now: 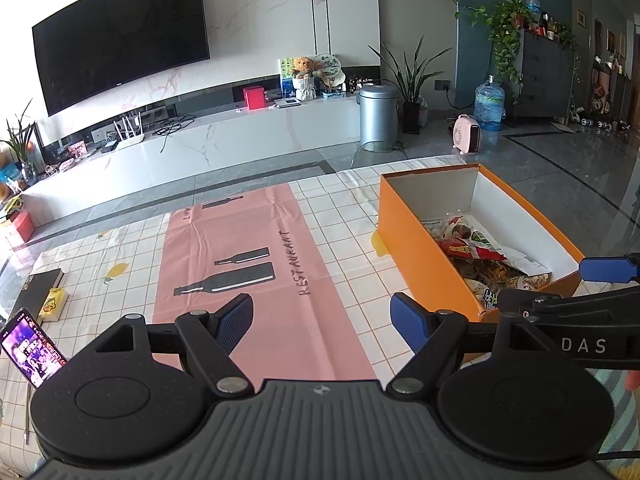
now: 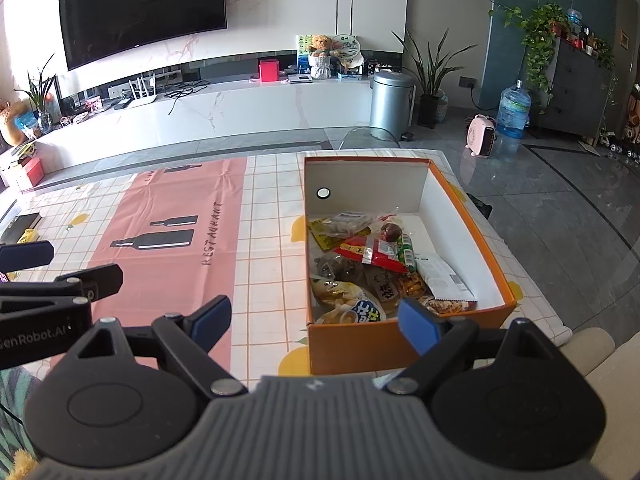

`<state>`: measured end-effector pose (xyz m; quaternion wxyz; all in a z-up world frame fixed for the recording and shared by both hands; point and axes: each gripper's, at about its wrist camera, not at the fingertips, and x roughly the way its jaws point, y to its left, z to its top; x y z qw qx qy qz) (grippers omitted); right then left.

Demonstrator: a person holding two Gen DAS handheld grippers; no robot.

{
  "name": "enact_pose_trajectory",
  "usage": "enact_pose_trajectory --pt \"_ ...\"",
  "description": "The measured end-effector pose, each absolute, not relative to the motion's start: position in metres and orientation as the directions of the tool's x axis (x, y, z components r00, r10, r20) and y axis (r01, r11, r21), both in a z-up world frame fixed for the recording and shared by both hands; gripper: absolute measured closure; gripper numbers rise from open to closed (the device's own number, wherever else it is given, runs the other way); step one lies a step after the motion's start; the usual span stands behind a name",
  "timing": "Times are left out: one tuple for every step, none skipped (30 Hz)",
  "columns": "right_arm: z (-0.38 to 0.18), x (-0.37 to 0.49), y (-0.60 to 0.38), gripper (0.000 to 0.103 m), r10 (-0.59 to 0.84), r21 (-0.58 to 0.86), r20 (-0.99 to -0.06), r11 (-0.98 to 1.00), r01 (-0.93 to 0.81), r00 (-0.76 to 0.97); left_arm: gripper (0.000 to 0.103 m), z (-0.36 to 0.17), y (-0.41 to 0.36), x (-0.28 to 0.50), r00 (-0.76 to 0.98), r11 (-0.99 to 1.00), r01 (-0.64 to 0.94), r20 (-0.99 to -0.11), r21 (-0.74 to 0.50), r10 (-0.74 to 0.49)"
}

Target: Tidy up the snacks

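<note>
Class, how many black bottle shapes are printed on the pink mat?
3. One small bottle at the far end, one small bottle mid-mat, one large bottle just nearer. The grippers may hide more.

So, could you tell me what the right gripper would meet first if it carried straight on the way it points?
Probably the near wall of the orange cardboard box, or the snack packets just beyond; depth is unclear. The right gripper is open.

The table (image 1: 360,184) is covered by a white grid-pattern tablecloth (image 1: 344,248). A pink placemat (image 1: 260,280) lies at its centre. An orange box (image 2: 360,344) sits toward the right edge. A black book (image 1: 42,286), a yellow packet (image 1: 54,302) and a smartphone (image 1: 30,346) sit near the left edge.
</note>
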<state>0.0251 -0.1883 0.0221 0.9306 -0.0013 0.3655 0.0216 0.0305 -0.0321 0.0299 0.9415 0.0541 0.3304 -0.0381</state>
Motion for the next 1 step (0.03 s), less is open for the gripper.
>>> enact_pose_trajectory --pt "0.0219 0.0253 -0.1879 0.015 0.04 0.013 -0.681 0.999 -0.043 0.731 0.011 0.0301 -0.0321 0.0304 0.78 0.992 0.103 -0.625 0.078 -0.032"
